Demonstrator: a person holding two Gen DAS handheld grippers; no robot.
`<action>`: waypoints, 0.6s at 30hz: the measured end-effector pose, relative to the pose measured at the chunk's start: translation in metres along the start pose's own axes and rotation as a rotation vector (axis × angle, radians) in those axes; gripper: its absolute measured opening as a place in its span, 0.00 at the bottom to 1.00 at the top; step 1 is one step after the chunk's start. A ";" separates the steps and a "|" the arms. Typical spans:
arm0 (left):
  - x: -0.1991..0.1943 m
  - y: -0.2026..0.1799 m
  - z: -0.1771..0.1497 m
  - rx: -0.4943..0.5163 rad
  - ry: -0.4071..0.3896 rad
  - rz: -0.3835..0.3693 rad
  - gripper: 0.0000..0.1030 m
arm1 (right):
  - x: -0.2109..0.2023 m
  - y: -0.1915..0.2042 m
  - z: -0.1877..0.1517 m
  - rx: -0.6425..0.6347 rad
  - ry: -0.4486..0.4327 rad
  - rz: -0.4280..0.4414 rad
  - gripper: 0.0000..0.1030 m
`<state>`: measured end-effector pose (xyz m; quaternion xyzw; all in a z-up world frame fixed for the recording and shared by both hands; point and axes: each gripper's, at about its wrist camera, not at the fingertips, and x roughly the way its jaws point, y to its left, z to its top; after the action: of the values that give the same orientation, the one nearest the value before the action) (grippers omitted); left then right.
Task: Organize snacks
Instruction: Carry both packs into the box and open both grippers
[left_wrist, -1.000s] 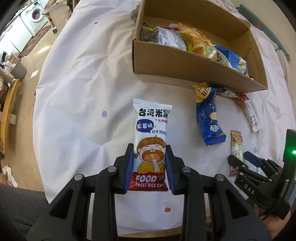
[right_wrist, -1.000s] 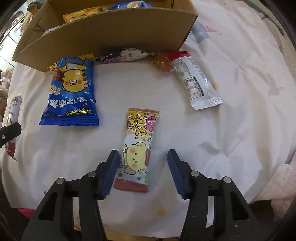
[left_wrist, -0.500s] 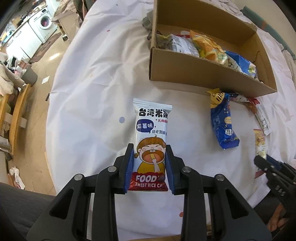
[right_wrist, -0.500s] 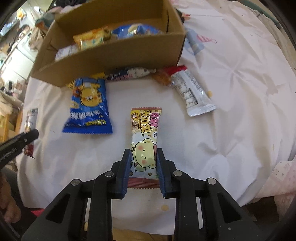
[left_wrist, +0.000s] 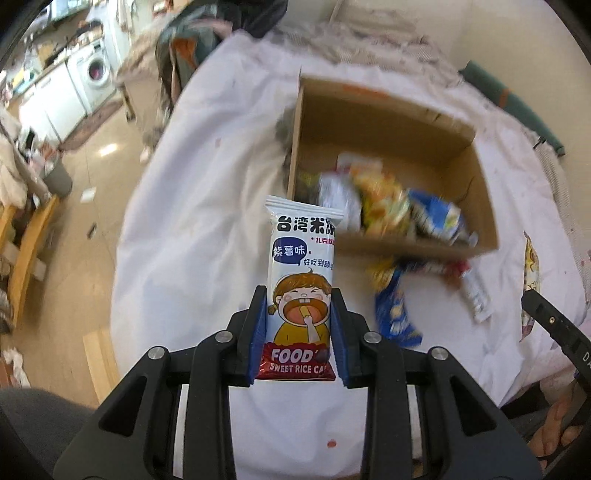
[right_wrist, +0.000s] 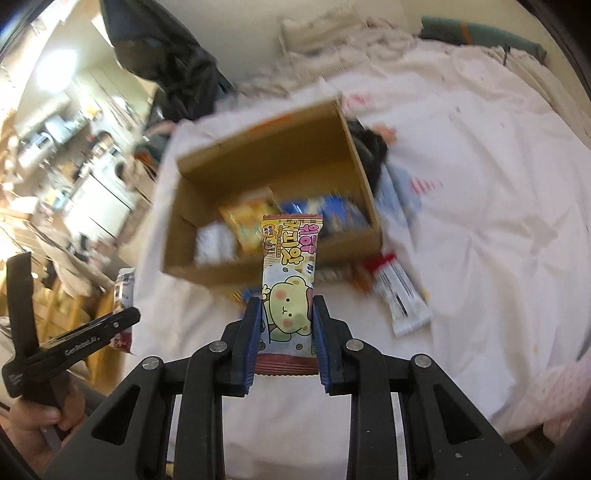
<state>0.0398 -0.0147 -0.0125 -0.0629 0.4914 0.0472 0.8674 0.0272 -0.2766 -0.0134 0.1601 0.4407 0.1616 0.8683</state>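
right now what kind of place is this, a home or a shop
Most likely a lived-in home. A white front-loading washing machine stands beside white cabinets in the background, dark clothing hangs nearby, and the brown cardboard box of snacks sits on a wrinkled white cloth.

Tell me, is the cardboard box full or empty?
Partly full. The cardboard box holds several snack packets at its near side; bare cardboard shows behind them.

Cardboard box (left_wrist: 391, 251) open-topped ahead of my fingers (left_wrist: 258, 332), far half bare, near half packed with snack packets (left_wrist: 384, 206), loose blue packet (left_wrist: 395, 314) beside its front wall.
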 end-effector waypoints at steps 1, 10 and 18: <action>-0.004 -0.002 0.005 0.013 -0.022 0.004 0.27 | -0.001 0.002 0.005 -0.005 -0.020 0.014 0.27; -0.012 -0.008 0.045 0.062 -0.093 0.004 0.27 | -0.001 0.006 0.048 -0.023 -0.105 0.065 0.27; -0.001 -0.012 0.068 0.069 -0.106 0.006 0.27 | 0.008 0.009 0.079 -0.030 -0.145 0.074 0.27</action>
<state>0.0988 -0.0158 0.0235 -0.0290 0.4461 0.0360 0.8938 0.0952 -0.2755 0.0291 0.1746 0.3682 0.1884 0.8936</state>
